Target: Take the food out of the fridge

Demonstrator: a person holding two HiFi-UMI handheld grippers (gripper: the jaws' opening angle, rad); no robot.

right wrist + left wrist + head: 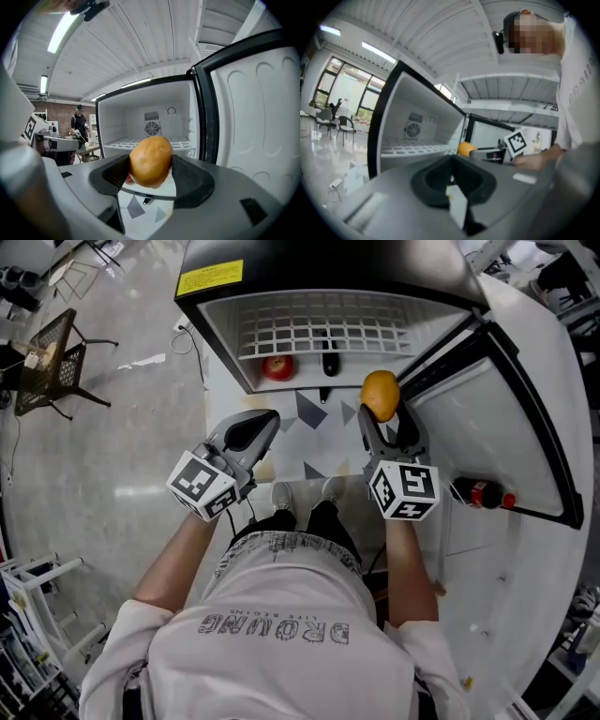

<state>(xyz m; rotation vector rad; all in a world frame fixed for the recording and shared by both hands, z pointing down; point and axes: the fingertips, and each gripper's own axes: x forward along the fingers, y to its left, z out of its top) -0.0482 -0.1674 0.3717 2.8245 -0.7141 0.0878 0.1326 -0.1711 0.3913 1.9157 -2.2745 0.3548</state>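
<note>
orange fruit, red apple, white fridge

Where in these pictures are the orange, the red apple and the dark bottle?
orange (151, 161): right gripper view, middle of its peel.
red apple (277, 367): head view, its top side.
dark bottle (480, 494): head view, middle of its body.
</note>
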